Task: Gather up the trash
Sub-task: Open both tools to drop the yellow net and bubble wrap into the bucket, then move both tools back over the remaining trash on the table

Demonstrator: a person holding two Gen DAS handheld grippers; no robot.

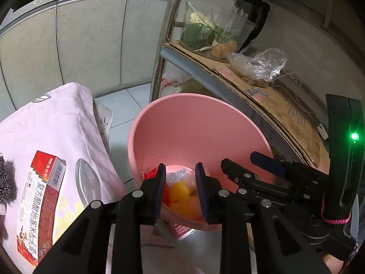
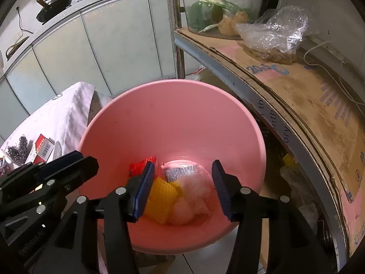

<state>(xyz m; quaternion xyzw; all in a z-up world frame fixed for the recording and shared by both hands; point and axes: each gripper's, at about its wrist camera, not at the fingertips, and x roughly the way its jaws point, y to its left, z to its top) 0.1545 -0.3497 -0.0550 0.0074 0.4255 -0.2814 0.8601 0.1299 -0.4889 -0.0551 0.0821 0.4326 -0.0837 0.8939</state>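
A pink plastic bin (image 1: 182, 123) (image 2: 173, 118) stands on the floor beside a cloth-covered table. In it lie a yellow mesh piece (image 2: 163, 195), a red mesh piece (image 2: 141, 167), a silver foil wrapper (image 2: 180, 172) and a clear plastic bag (image 2: 196, 189). My left gripper (image 1: 180, 189) is open and empty at the bin's near rim. My right gripper (image 2: 182, 189) is open and empty above the bin's inside. On the table lie a red and white medicine box (image 1: 38, 205) (image 2: 42, 151) and a steel wool scourer (image 1: 5, 180) (image 2: 18, 151).
A metal shelf (image 2: 228, 73) lined with cardboard (image 2: 308, 105) runs along the right, close to the bin. On it are a crumpled clear plastic bag (image 2: 276, 32) and a glass bowl of vegetables (image 2: 212, 6). Grey cabinet doors (image 1: 86, 41) stand behind. The floor is tiled.
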